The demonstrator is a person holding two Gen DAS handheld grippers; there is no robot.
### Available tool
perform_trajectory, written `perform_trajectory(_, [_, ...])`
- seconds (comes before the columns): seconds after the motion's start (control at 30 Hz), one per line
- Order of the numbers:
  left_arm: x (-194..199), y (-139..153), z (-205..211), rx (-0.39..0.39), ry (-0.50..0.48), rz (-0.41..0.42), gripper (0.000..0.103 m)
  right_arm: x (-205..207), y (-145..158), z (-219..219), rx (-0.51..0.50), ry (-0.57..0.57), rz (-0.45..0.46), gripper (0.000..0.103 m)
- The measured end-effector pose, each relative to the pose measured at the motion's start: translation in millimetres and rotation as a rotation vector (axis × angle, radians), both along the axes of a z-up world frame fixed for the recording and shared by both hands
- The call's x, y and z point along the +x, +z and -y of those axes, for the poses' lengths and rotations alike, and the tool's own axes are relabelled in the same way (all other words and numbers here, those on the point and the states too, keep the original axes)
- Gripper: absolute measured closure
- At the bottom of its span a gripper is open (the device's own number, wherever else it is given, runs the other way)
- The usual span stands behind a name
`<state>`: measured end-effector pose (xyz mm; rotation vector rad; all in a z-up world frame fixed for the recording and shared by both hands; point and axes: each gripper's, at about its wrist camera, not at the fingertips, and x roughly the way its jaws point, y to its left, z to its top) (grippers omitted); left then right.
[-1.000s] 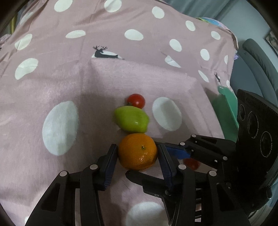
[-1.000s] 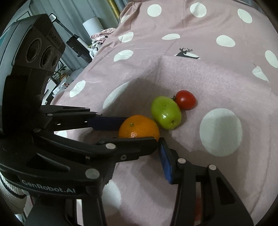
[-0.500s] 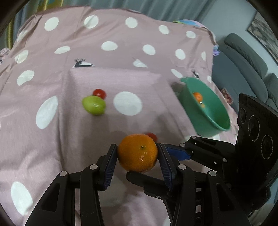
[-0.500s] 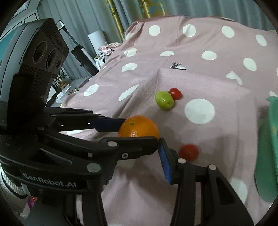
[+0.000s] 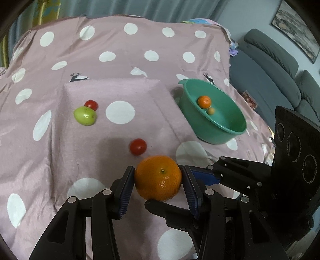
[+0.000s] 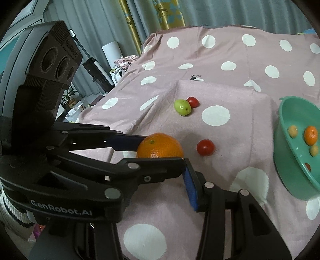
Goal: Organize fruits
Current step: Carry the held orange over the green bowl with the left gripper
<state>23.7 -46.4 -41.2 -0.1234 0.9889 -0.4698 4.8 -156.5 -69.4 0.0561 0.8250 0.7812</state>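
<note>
My left gripper [image 5: 158, 176] is shut on a large orange [image 5: 158, 178], both blue pads pressed to its sides, held above the pink dotted cloth [image 5: 120, 60]. My right gripper [image 6: 160, 172] sits close to the right of it, jaws apart. Its one visible blue pad [image 6: 190, 186] is bare, and its other finger is hidden behind the left gripper. A red tomato [image 5: 137, 146] lies just beyond the orange. A green fruit [image 5: 85, 116] touches a second tomato [image 5: 91, 104] farther left. A teal bowl [image 5: 218, 136] at right holds a small orange [image 5: 204, 101] and small yellowish fruit.
The fruits lie on a raised flat block under the cloth [image 6: 220, 90], whose edges drop away on all sides. A grey sofa [image 5: 270, 76] stands past the bowl on the right. Curtains [image 6: 160, 16] and floor clutter [image 6: 96, 66] are at the far left.
Both grippers drew back and rose together with the orange still held. The green fruit and its tomato shrank into the distance. The bowl and the near tomato came into view.
</note>
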Motion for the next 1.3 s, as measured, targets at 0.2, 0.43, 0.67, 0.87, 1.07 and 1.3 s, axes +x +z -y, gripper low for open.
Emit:
perform_trajectory(0.2, [-3.4, 9.0, 12.1, 0.022, -0.014, 0.026, 0.055, -4.2, 4.8, 11.2, 0.023, -0.018, 0.02, 0.057])
perform_trajectory(0.43, [-4.4, 12.6, 26.9, 0.048, -0.037, 0.038, 0.055, -6.0, 6.3, 21.9, 0.042, -0.036, 0.03, 0.057])
perform_trajectory(0.67, [0.3, 16.0, 45.7, 0.079, -0.066, 0.048, 0.055, -6.1, 6.4, 37.5, 0.067, -0.065, 0.036, 0.057])
perform_trajectory(0.87, [4.3, 19.7, 63.1, 0.106, -0.097, 0.063, 0.055, -4.8, 7.4, 54.9, 0.088, -0.097, 0.044, 0.057])
perform_trajectory(1.07, [9.6, 23.5, 81.0, 0.117, -0.131, 0.078, 0.055, -3.5, 9.0, 72.7, 0.102, -0.137, 0.057, 0.057])
perform_trajectory(1.3, [17.4, 28.2, 104.2, 0.129, -0.176, 0.098, 0.055, -0.7, 10.2, 93.2, 0.111, -0.187, 0.069, 0.057])
